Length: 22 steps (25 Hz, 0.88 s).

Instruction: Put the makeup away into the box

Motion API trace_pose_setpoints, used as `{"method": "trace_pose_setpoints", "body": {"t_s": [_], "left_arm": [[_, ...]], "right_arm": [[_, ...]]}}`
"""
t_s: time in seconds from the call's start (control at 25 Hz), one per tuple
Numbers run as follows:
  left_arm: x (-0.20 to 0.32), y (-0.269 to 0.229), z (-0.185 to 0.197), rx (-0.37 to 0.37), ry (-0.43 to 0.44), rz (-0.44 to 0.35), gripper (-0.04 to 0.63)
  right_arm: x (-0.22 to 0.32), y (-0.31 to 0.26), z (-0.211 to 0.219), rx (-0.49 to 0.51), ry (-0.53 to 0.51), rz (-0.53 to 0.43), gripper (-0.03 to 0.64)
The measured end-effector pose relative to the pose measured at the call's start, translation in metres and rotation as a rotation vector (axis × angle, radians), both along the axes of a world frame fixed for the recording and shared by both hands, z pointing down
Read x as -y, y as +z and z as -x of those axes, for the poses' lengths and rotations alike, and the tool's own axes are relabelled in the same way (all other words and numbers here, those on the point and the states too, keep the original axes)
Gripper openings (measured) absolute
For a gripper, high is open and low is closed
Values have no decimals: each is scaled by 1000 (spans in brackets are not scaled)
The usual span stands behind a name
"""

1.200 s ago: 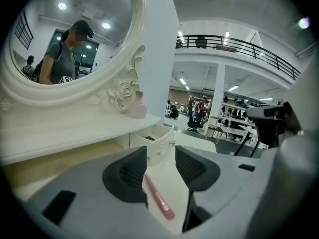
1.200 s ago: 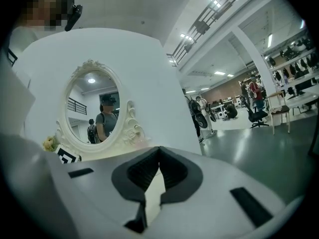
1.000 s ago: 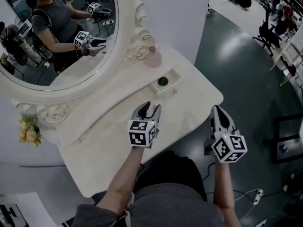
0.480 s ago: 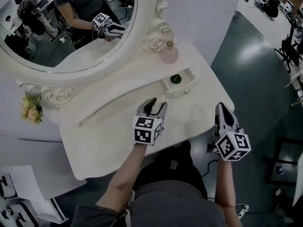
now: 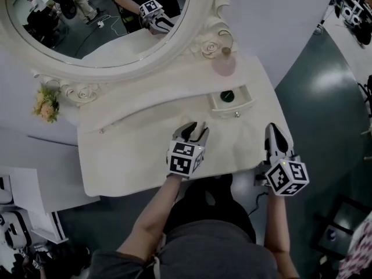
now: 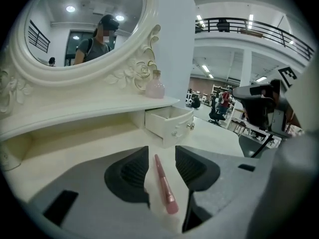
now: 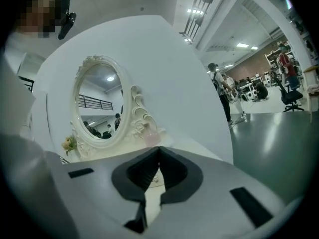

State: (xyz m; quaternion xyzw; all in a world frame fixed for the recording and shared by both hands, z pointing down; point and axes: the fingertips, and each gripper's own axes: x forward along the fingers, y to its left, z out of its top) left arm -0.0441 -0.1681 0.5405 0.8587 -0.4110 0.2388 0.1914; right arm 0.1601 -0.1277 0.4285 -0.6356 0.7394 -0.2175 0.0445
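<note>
Left gripper view: slim pink makeup pen (image 6: 163, 185) is seen between left gripper's (image 6: 162, 152) parted jaws, ungripped; right gripper (image 7: 159, 151) is closed, empty.

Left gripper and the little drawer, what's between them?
Pink makeup pen between the left gripper's jaws, then bare tabletop, seen in the left gripper view.

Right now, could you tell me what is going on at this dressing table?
A person stands at a white dressing table with a gripper in each hand, putting makeup away. The left gripper is low over the tabletop with its jaws open, and a pink makeup pencil lies between them, not clamped. The small drawer just ahead stands open, with a dark round item inside. The right gripper is shut and empty, by the table's right edge.
</note>
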Motion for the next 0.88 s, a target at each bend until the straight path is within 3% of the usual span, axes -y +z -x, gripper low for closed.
{"method": "trace_pose_setpoints", "body": {"t_s": [0.64, 0.88], "left_arm": [[-16, 43, 7, 98, -92, 130, 164], [-16, 48, 12, 165, -97, 156, 118]], "right_arm": [[15, 24, 22, -10, -186, 45, 5], [14, 26, 30, -25, -232, 42, 5]]}}
